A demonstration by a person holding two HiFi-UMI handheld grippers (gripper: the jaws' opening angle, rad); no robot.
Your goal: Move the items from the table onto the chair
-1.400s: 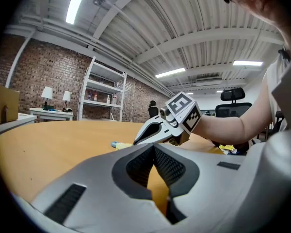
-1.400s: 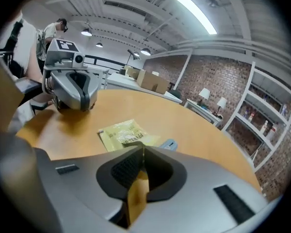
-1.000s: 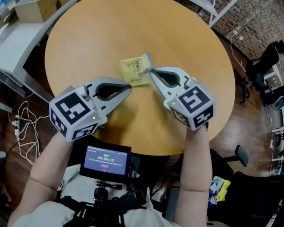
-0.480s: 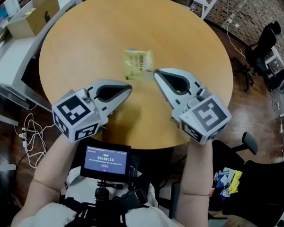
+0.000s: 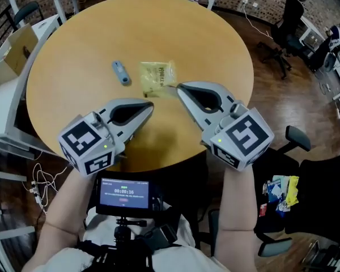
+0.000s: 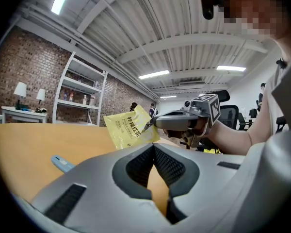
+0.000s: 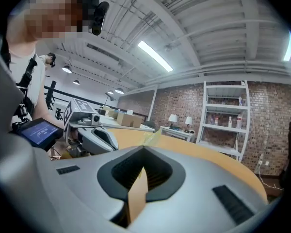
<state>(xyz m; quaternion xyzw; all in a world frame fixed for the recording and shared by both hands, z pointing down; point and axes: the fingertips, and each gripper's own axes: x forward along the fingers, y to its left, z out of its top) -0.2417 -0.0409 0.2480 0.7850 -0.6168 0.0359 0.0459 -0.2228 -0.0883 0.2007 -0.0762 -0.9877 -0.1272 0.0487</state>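
Both closed: right claw (image 5: pixel 179 87) pinching yellow sachet (image 5: pixel 156 77) corner; left claw (image 5: pixel 149 104) empty; sachet print illegible.

The person's forearms (image 5: pixel 236 203) reach forward side by side, the left tongs (image 5: pixel 151 103) held about level with jaws closed on nothing, the right tongs (image 5: pixel 179 87) angled inward, jaws pinched on a corner of the yellow packet (image 5: pixel 156 77).

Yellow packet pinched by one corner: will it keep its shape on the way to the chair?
Probably light and fairly stiff: the yellow packet stands out from the right gripper without drooping. Held by one corner only, it may swing or slip.
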